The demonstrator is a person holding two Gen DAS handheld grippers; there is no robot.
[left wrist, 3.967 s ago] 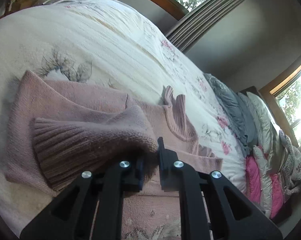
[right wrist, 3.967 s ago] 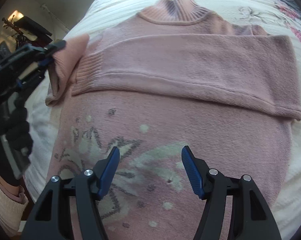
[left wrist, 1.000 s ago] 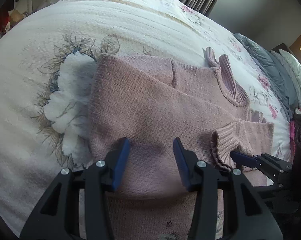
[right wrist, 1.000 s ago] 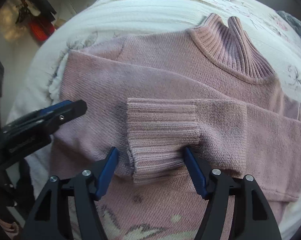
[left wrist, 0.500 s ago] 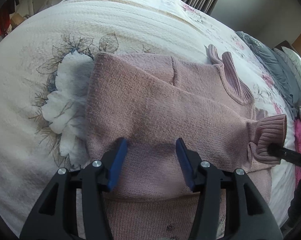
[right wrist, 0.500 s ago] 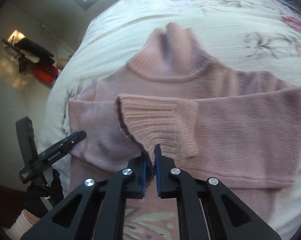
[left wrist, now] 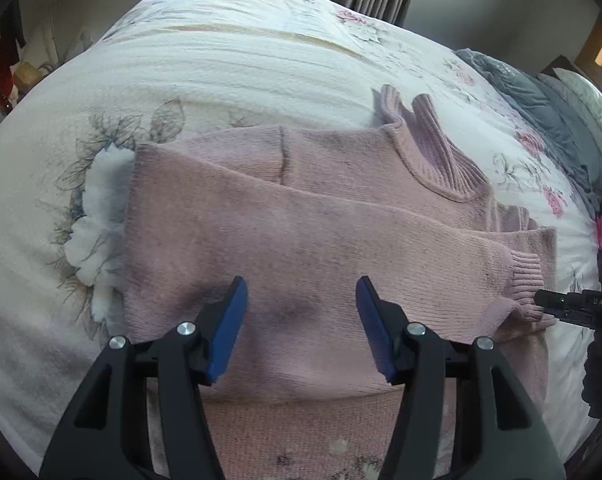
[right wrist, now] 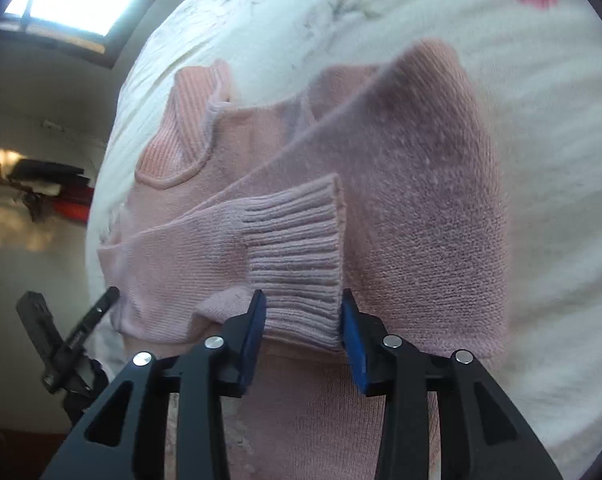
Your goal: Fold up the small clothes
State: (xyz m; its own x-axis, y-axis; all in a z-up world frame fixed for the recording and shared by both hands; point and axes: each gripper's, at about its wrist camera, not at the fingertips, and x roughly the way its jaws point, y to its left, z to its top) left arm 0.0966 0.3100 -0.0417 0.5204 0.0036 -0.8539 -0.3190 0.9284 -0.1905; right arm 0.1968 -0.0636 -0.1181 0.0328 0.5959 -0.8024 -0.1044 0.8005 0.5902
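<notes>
One pink knitted sweater [left wrist: 301,232] lies flat on the bed [left wrist: 205,64], filling the middle of the left wrist frame, with its ribbed collar [left wrist: 433,152] toward the upper right and both sleeves folded across the chest. The left tongs [left wrist: 299,328] hover wide open above the lower edge of the folded sleeve, at the bottom centre of that frame, holding nothing. In the right wrist frame the right tongs [right wrist: 303,328] sit at the lower centre, parted about the width of the ribbed cuff [right wrist: 297,256], which lies between the blue pads [right wrist: 253,332]; they flank it rather than pinch it, so it looks released or nearly so.

The knit looks soft, light and limp, so it will likely sag and stretch when lifted by one point, and its fuzzy surface should cling rather than slip. The thicker ribbed parts, the cuff and hem, seem the firmest places to grip. For the next fold, taking the two bottom corners of the body together would probably keep the sleeves in place.
</notes>
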